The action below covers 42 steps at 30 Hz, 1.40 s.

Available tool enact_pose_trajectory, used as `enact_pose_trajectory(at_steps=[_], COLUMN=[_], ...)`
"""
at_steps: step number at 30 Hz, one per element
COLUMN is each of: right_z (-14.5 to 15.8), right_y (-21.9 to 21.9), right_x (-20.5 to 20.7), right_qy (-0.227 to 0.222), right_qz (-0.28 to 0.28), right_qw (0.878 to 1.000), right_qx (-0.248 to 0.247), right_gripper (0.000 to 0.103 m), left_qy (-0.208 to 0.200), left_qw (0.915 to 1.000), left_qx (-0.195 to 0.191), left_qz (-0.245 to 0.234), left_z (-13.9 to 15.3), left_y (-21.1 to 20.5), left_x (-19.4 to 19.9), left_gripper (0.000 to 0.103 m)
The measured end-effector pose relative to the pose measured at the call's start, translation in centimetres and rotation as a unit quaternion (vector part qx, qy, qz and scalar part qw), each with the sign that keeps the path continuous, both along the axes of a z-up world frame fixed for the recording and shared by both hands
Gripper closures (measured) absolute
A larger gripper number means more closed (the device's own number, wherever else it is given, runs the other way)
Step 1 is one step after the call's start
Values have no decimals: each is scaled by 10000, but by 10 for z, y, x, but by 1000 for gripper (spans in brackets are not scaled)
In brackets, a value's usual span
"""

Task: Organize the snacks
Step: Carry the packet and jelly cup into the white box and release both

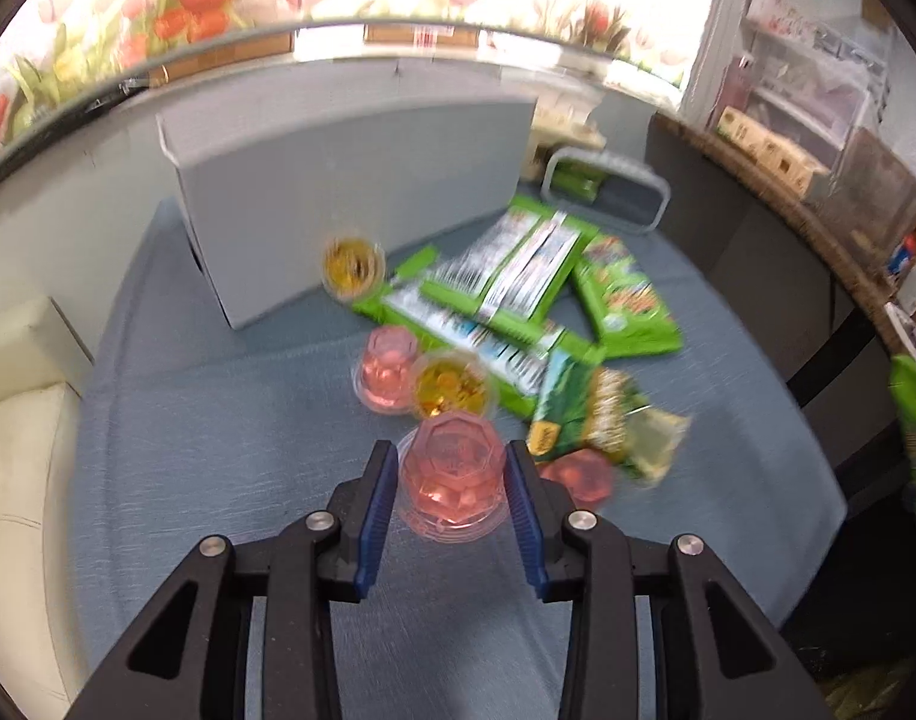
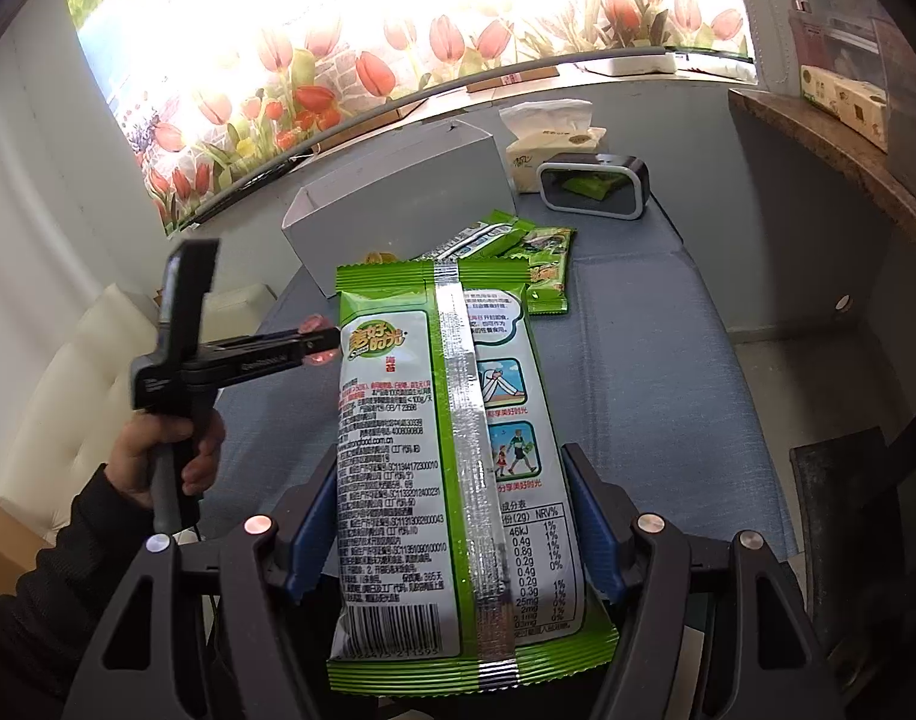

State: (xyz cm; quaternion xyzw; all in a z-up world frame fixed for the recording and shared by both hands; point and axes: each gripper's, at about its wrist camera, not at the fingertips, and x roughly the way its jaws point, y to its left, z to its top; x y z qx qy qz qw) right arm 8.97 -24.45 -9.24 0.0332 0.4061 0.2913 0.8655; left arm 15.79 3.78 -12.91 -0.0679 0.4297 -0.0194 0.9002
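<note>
My left gripper (image 1: 452, 471) is shut on a pink jelly cup (image 1: 452, 474) and holds it above the blue table (image 1: 218, 420). That gripper shows in the right wrist view (image 2: 320, 342) with the cup (image 2: 315, 324) between its tips. Below lie another pink cup (image 1: 386, 375), a yellow cup (image 1: 452, 387), a third pink cup (image 1: 578, 474) and a yellow cup (image 1: 353, 267) by the grey box (image 1: 350, 192). Green snack packets (image 1: 518, 294) lie in a heap. My right gripper (image 2: 452, 510) is shut on a green and white snack packet (image 2: 440, 456), held upright.
The open grey box (image 2: 398, 192) stands at the table's far side. A tissue pack (image 2: 548, 144) and a small black clock (image 2: 593, 186) sit behind it. A cream seat (image 1: 20, 420) is at the left. A dark counter edge (image 1: 788, 198) with boxes runs along the right.
</note>
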Motion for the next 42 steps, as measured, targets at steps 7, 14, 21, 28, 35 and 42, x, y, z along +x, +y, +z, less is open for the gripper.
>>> enact_pose_trajectory(at_steps=[7, 14, 21, 28, 35, 42], right_z=[11, 40, 52, 39, 19, 4], right_y=[40, 116, 201, 266, 297, 299], right_x=[34, 123, 249, 339, 358, 348], right_qy=[-249, -559, -584, -434, -482, -944], right_qz=[364, 590, 591, 656, 908, 885], right_qw=[9990, 9967, 9965, 9954, 9910, 9814], right_qx=[-9, 18, -123, -540, -854, -1416], right_gripper=[30, 30, 30, 30, 26, 0], left_qy=[-631, -1065, -1147, -840, -678, -719], left_qw=[9978, 9926, 9869, 9838, 9836, 9865], left_qx=[-120, -208, -520, -888, -1020, -858], left_qz=[169, 541, 1005, 1308, 1323, 1195], left_z=[65, 119, 132, 110, 88, 82], left_y=[5, 38, 100, 162, 180, 172], left_x=[-23, 12, 89, 164, 185, 183], left_gripper=[62, 62, 62, 62, 57, 0])
